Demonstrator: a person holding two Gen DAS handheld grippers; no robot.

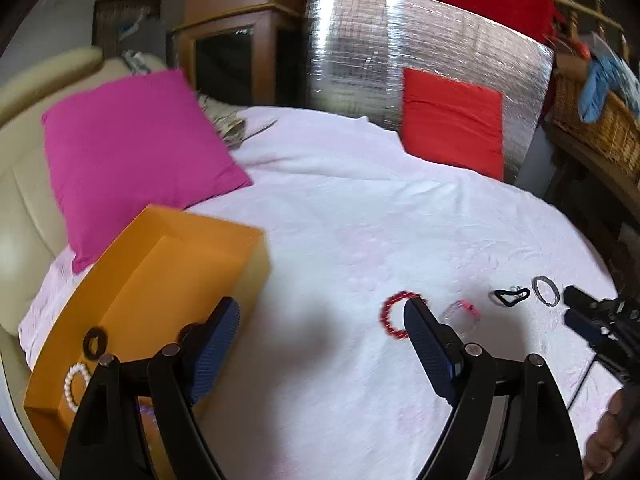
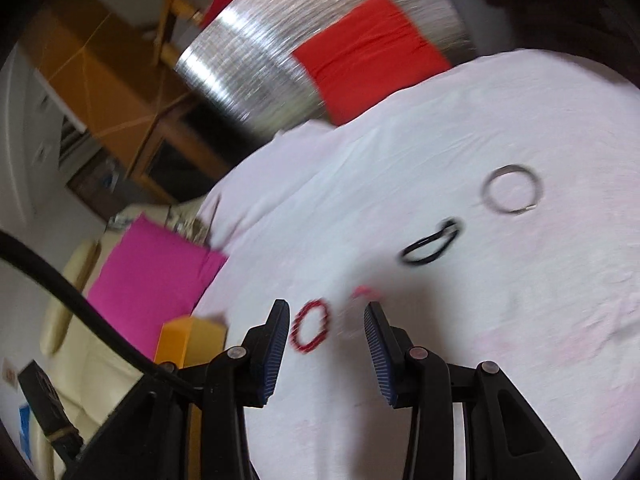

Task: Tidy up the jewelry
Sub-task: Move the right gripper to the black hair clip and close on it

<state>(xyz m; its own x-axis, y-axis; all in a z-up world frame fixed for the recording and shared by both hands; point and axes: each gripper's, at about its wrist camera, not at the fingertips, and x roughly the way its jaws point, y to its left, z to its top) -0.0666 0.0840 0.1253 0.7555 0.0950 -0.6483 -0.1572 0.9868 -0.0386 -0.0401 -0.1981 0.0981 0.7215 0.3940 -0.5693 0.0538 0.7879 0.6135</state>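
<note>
Your left gripper [image 1: 320, 320] stands wide and empty – nothing sits between its blue pads, and the orange box [image 1: 160, 276] lies just off its left finger. That box already holds a white bead bracelet [image 1: 76, 386] and a dark ring-shaped piece [image 1: 95, 343], so some of the sorting looks done. Four pieces are left on the white sheet [image 1: 340, 208], strung in a loose row toward your right: a red beaded bracelet [image 2: 311, 325], a clear-and-pink piece [image 1: 460, 314], a black looped band [image 2: 430, 246] and a thin silver bangle [image 2: 512, 189] at the far end. Your right gripper [image 2: 326, 320] is part-way open with nothing in it, and the red bracelet lies flat on the sheet just beyond its tips, nearer the left finger than the right. From the left wrist view that same bracelet is half hidden behind the left gripper's right finger [image 1: 426, 340], so both hands are close to it – but the right one looks the better placed, since the ring already sits nearly in line with its gap. I'd judge the coming move turns on shifting the right gripper slightly toward its left finger and down, so one pad goes inside the ring and one outside. The right wrist view is smeared, so fine spacing is hard to read.
</note>
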